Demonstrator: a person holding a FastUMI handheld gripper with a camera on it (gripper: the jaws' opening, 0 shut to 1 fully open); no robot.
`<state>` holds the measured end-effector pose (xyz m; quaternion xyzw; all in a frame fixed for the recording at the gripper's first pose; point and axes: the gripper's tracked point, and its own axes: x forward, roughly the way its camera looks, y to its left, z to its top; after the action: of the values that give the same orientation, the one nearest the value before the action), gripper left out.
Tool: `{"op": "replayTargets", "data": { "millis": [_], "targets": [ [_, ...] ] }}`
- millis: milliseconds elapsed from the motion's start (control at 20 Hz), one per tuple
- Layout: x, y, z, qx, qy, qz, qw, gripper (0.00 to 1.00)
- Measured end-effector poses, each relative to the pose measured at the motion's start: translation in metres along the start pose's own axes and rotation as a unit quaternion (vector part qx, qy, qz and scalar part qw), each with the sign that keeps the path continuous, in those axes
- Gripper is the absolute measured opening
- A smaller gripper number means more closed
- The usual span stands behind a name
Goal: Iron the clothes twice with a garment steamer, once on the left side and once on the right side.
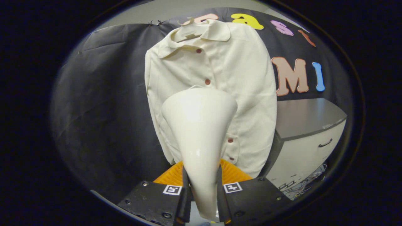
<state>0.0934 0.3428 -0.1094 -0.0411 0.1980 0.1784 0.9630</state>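
Gripper view: we saw the gripper (202, 188) clamped on the neck of a cream garment steamer (199, 125), both fingers pressing its sides. Its wide head hid the middle of the cream shirt (245, 78), which hung on a hanger (188, 29) just beyond. Beside the shirt stood a cabinet (304, 147), partly cut off.

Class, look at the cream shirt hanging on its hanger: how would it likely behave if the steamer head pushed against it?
The shirt looks like soft cloth hanging loose from a hanger, so it would probably give and swing rather than resist. The steamer, clamped in the gripper, looks smooth and glossy, so it would likely slide over the fabric easily.
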Motion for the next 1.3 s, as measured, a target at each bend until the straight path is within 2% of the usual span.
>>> {"op": "replayTargets", "data": {
  "millis": [300,750,1000,1300],
  "targets": [
    [-0.006,-0.025,0.07,0.029,-0.062,-0.008,0.998,0.34],
    [0.028,-0.04,0.134,0.08,-0.079,0.008,0.994,0.34],
    [0.043,-0.04,0.144,0.091,-0.071,0.009,0.993,0.34],
    [0.051,-0.038,0.124,0.069,-0.058,0.005,0.996,0.34]
  ]
}}
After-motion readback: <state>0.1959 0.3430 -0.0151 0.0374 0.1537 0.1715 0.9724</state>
